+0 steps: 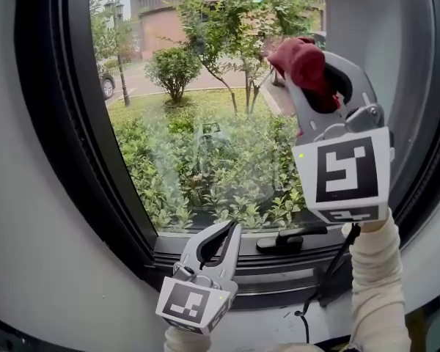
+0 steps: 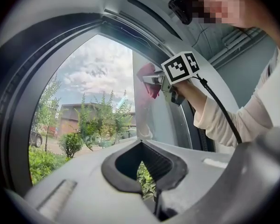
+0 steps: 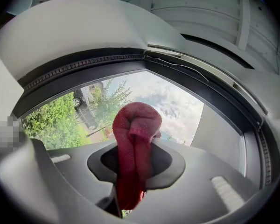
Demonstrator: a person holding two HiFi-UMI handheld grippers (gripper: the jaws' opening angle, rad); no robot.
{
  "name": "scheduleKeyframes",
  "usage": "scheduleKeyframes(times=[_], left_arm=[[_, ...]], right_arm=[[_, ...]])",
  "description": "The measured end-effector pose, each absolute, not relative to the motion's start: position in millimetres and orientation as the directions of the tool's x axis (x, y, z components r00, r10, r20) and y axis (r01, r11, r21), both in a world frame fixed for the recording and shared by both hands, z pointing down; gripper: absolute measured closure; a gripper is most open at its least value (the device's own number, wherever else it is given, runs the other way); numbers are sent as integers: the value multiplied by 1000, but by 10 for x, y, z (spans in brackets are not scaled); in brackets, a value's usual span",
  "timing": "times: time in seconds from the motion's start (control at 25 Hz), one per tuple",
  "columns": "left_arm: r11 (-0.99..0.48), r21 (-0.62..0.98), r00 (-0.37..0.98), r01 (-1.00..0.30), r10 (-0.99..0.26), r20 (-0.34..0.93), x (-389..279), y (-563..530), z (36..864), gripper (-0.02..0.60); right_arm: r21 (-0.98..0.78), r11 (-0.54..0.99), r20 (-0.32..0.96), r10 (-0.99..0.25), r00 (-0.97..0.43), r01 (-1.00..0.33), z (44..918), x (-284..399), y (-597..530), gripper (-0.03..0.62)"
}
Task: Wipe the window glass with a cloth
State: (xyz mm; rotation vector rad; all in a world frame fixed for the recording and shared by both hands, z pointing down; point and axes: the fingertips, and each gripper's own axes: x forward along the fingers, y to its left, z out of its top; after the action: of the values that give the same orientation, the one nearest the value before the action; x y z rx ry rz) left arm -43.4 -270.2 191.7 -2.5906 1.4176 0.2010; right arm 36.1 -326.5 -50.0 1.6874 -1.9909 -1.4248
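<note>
The window glass (image 1: pixel 205 138) fills the head view and looks out on shrubs and trees. My right gripper (image 1: pixel 292 72) is raised at the pane's upper right, shut on a bunched red cloth (image 1: pixel 305 59) that is at the glass; I cannot tell if it touches. In the right gripper view the cloth (image 3: pixel 135 139) bulges out between the jaws and hides the fingertips. From the left gripper view the cloth (image 2: pixel 149 80) shows against the pane beside the marker cube (image 2: pixel 179 66). My left gripper (image 1: pixel 224 244) points up at the lower frame, shut and holding nothing.
A thick black window frame (image 1: pixel 81 145) rings the pane. A black window handle (image 1: pixel 290 239) lies on the bottom rail, right of my left gripper. A black cable (image 1: pixel 330 277) hangs from my right gripper across the sill. The person's sleeve (image 1: pixel 378 284) is at the lower right.
</note>
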Motion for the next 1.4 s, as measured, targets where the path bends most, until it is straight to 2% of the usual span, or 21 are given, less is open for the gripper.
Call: scheduleKeyframes(times=[0.12, 0.36, 1.04, 1.4], left_arm=[[-525, -93, 532, -846, -822, -202, -428, -2675, 1989, 581], [-532, -115, 544, -839, -817, -189, -255, -2542, 2074, 581], [-571, -113, 582, -813, -806, -110, 181, -2390, 2410, 581], [-575, -127, 588, -808, -799, -124, 274, -2420, 2357, 581]], right_arm=[[734, -129, -457, -820, -345, -666, -373, 355, -3246, 471], [723, -79, -435, -824, -364, -686, 67, 513, -3214, 473], [675, 112, -226, -910, -348, -730, 1942, 740, -3304, 473], [711, 126, -205, -904, -376, -691, 1873, 751, -3334, 464]])
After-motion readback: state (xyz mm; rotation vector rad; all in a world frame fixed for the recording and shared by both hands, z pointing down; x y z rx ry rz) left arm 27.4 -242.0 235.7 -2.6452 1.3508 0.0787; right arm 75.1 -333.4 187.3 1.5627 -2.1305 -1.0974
